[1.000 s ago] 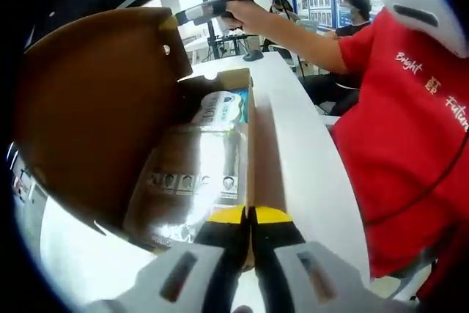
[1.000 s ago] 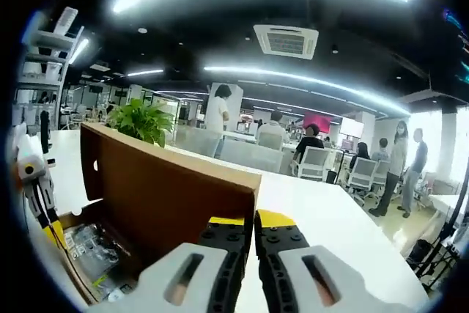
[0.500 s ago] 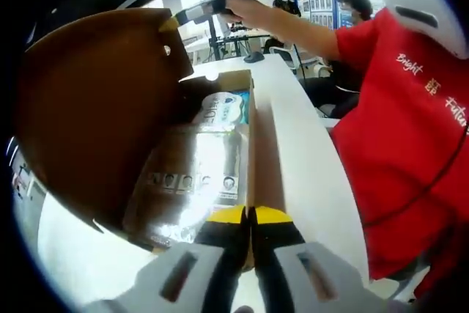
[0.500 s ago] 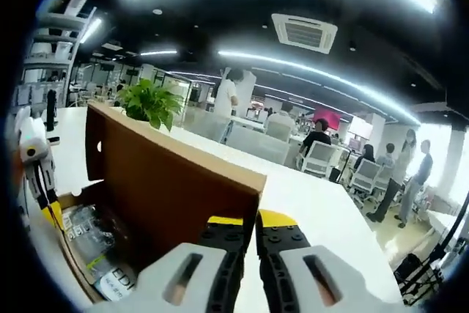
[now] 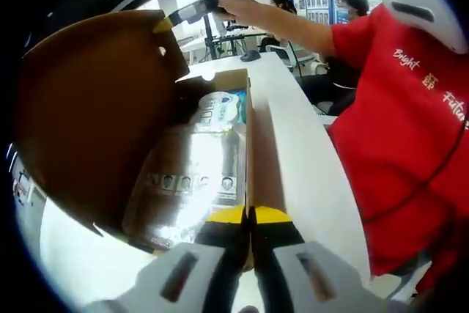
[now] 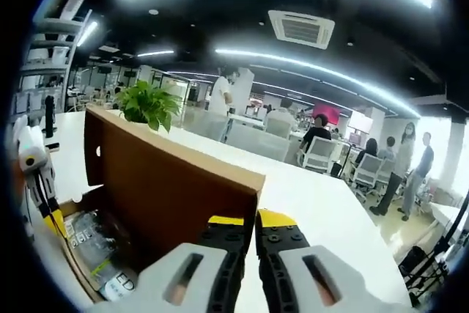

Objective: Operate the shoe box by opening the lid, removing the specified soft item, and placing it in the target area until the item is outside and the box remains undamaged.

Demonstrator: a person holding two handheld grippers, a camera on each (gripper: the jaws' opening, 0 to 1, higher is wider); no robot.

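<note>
The brown cardboard shoe box [image 5: 250,144] is pinched at its wall by the closed left gripper [image 5: 249,219]; its raised lid [image 6: 176,185] is clamped by the closed right gripper [image 6: 249,225] — a shiny plastic packet [image 5: 194,181] lies inside.

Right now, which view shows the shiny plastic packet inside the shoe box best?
The left gripper view: the shiny plastic packet lies in full sight inside the shoe box. The right gripper view catches just a corner of it beneath the raised lid.
</note>
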